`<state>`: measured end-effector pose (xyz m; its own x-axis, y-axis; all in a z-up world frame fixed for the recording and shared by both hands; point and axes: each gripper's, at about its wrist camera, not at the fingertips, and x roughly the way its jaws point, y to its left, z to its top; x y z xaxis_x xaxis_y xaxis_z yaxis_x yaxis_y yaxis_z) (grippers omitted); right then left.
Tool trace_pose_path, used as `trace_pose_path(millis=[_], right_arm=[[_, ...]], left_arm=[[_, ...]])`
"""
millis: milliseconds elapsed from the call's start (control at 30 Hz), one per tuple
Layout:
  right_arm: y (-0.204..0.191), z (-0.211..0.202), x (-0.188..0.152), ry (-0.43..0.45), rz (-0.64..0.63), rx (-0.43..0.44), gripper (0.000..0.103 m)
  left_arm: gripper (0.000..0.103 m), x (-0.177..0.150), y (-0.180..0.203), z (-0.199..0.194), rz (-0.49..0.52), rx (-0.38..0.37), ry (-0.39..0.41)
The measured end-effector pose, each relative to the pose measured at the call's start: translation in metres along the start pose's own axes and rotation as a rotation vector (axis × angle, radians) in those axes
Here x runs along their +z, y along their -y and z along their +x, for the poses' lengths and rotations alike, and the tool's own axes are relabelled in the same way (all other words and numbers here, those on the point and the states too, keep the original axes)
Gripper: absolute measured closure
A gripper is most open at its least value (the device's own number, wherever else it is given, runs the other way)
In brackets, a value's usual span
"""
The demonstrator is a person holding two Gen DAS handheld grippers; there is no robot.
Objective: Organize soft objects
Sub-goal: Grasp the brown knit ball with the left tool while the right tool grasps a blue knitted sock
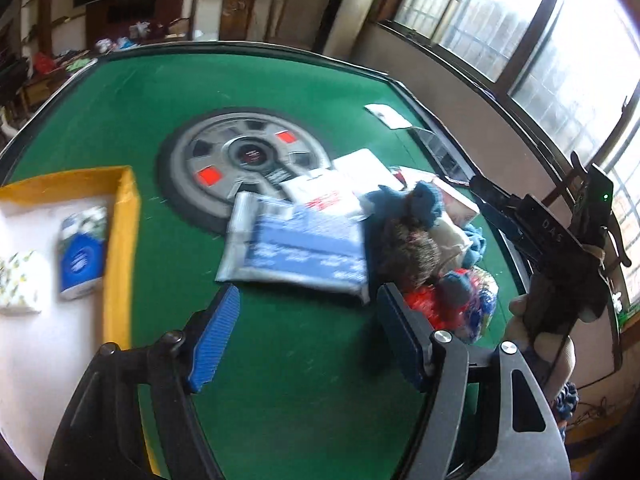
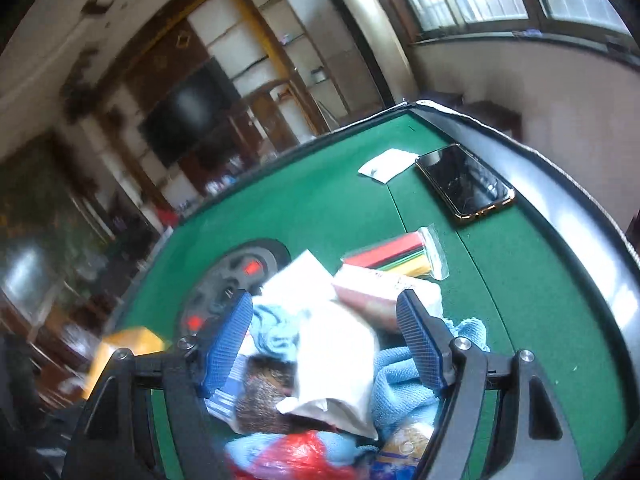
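So both grippers are hanging over the green felt worktop [image 1: 280, 380] with the grey wheel-shaped print in the middle. The left gripper [image 1: 308, 336] has its blue ribbed fingers [image 1: 214, 344] spread fairly wide with nothing between them, just bare felt underneath. Off to its left is a yellow-rimmed white tray [image 1: 120, 240] that already has a blue-and-white tissue pack [image 1: 82, 252] and a white floral-print tissue pack [image 1: 20, 284] lying in it, near each other.

The pile of soft stuff sits right of centre on the worktop: a flat blue-and-silver plastic packet [image 1: 296, 248] at the front, a white packet with red print [image 1: 324, 198] behind it, a brown fuzzy item [image 1: 412, 256] touching a dark blue knitted piece [image 1: 424, 204], and a red shiny bag [image 1: 452, 308] at the near edge.

The right gripper [image 2: 324, 344] is over that same pile, fingers [image 2: 420, 344] wide apart too, not pinching anything. A white plastic bag [image 2: 340, 364] lies in the gap below them, with a light blue towel [image 2: 404, 384] beside it. Further back there's a black smartphone [image 2: 464, 184] and a small white paper slip [image 2: 388, 164] just beside it.
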<state>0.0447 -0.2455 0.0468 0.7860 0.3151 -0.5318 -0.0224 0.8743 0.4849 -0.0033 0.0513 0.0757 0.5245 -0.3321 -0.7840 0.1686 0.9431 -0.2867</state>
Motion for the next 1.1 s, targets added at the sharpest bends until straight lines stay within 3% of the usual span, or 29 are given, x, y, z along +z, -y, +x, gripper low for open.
trace_pose_path(millis=[300, 400, 533, 600, 700, 867, 1100], right_arm=[[0.013, -0.009, 0.000, 0.021, 0.074, 0.024, 0.032], [0.014, -0.007, 0.001, 0.025, 0.087, 0.021, 0.032], [0.017, -0.006, 0.001, 0.019, 0.112, 0.022, 0.032], [0.018, -0.006, 0.000, 0.019, 0.117, 0.016, 0.032], [0.020, -0.006, 0.000, 0.022, 0.122, -0.001, 0.032], [0.020, 0.000, -0.002, -0.004, 0.111, -0.008, 0.032], [0.004, 0.009, -0.009, -0.045, 0.020, 0.011, 0.032]], left_arm=[[0.031, 0.020, 0.079, 0.082, 0.124, -0.032, -0.087], [0.031, 0.026, 0.089, 0.099, 0.132, -0.103, -0.113], [0.031, 0.026, 0.112, 0.108, 0.230, -0.073, -0.112], [0.045, 0.027, 0.118, 0.113, 0.246, -0.069, -0.118], [0.049, 0.028, 0.123, 0.124, 0.253, -0.069, -0.140], [0.049, 0.024, 0.114, 0.109, 0.232, -0.089, -0.104], [0.048, 0.011, 0.087, 0.035, 0.197, -0.125, 0.022]])
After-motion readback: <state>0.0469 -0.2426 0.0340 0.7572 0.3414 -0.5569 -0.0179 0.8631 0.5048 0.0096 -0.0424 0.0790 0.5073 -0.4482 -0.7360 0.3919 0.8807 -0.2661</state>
